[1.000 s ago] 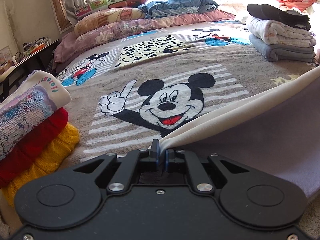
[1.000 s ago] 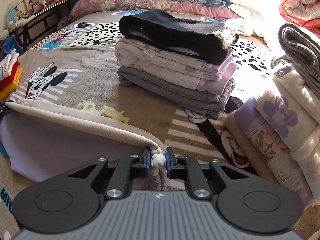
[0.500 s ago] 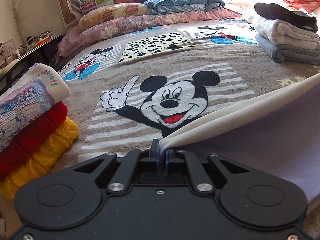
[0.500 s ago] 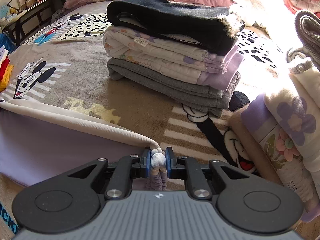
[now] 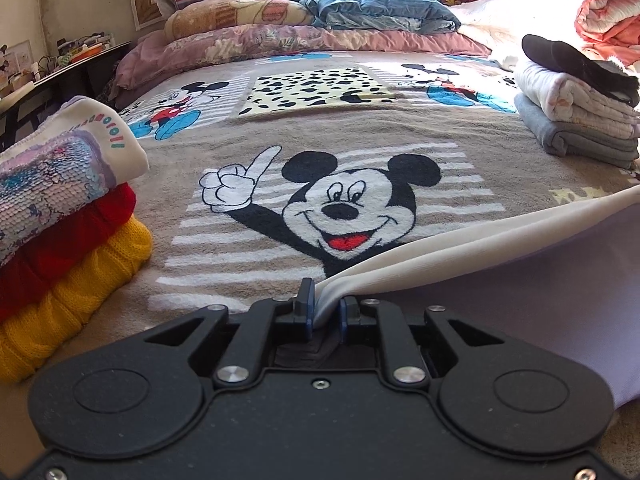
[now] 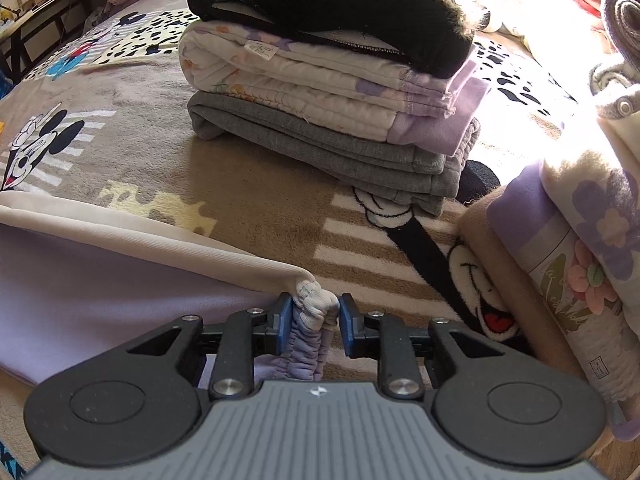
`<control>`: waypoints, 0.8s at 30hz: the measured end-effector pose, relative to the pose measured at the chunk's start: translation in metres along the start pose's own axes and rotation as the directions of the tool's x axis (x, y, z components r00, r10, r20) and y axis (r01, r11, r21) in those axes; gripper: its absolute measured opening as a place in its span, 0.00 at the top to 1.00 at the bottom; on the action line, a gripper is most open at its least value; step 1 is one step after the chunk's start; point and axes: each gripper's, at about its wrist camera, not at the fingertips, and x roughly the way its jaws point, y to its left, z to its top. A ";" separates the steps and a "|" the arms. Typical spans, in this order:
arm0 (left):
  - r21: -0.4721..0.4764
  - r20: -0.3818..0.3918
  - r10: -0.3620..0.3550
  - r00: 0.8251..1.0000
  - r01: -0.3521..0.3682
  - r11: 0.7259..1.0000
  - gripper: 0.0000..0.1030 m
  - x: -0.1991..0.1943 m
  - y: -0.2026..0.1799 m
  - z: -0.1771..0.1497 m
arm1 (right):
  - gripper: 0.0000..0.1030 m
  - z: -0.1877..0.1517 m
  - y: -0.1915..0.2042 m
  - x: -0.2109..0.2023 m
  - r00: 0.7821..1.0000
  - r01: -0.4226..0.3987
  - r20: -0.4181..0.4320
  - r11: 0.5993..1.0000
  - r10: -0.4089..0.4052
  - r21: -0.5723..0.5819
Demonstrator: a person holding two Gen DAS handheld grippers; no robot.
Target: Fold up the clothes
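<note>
A lilac garment with a cream folded edge (image 5: 500, 280) is stretched between my two grippers, low over the Mickey Mouse blanket (image 5: 348, 208). My left gripper (image 5: 324, 312) has its jaws slightly parted, with the garment's cream corner still lying between them. My right gripper (image 6: 312, 316) also has its jaws parted, around the bunched elastic cuff (image 6: 312, 320) of the same garment (image 6: 120, 272), loosely touching it.
A stack of yellow, red and sequinned white clothes (image 5: 60, 232) lies at the left. A folded pile of grey, floral white and black clothes (image 6: 332, 80) stands ahead of the right gripper. More floral folded clothes (image 6: 580, 260) lie at the right. Pillows (image 5: 280, 28) line the headboard.
Both grippers moved forward and lower over the bed with the garment. The jaws of both have widened from tightly clamped to partly open.
</note>
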 end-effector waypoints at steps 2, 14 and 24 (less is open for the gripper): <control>-0.029 0.010 -0.025 1.000 0.026 0.999 0.79 -0.002 0.003 0.000 | 0.66 -0.002 -0.002 -0.001 1.000 0.002 0.007 1.000 -0.002 0.011; -0.274 0.145 0.169 0.975 -0.124 0.954 0.33 -0.039 0.065 0.002 | 0.57 -0.019 -0.005 -0.002 0.997 0.028 0.066 0.996 -0.033 0.082; -0.019 0.185 -0.171 0.968 0.178 0.984 0.66 -0.051 0.044 -0.011 | 0.53 -0.034 0.014 -0.041 0.950 0.132 0.277 0.988 -0.147 0.075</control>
